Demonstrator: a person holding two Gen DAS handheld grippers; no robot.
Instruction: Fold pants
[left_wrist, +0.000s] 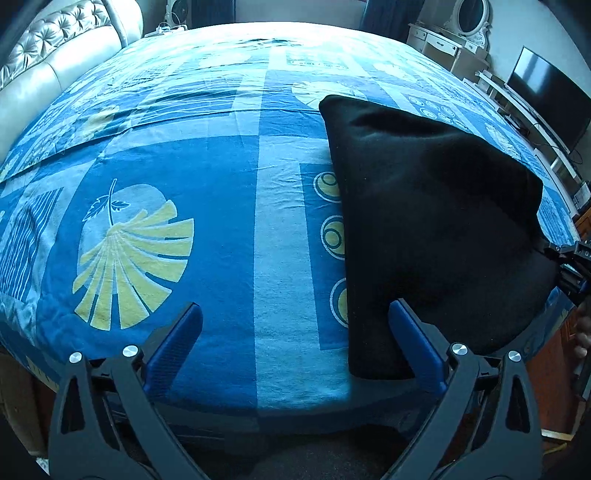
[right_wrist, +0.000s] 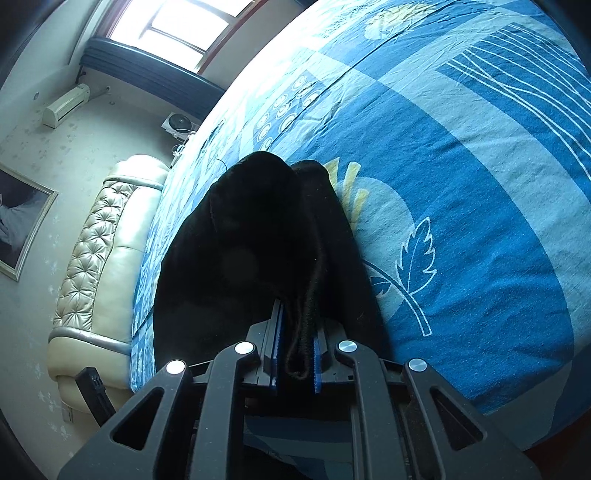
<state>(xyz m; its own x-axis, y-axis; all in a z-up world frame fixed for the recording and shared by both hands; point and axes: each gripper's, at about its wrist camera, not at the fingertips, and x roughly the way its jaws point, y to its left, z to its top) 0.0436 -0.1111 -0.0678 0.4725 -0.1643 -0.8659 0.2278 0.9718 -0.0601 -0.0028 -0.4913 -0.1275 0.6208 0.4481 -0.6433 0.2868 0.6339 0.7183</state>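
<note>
Black pants (left_wrist: 436, 229) are sitting folded up on the bed (left_wrist: 221, 229), on that blue leafy sheet, just ahead and to the right of the left gripper (left_wrist: 295, 332). That one's wide open with nothing in it, its right finger (left_wrist: 417, 343) right up against the near edge of the fabric. The right gripper (right_wrist: 295, 354) is clamped tight on a bunched edge of the pants, pulling it up off the sheet, so the rest of the cloth drapes away in front of it toward the padded headboard (right_wrist: 96, 266).

Black skeletal tongs (left_wrist: 295, 317) with triangular cut-outs, silver round screws, blue ribbed fingers (left_wrist: 173, 343) — both hands alike
</note>
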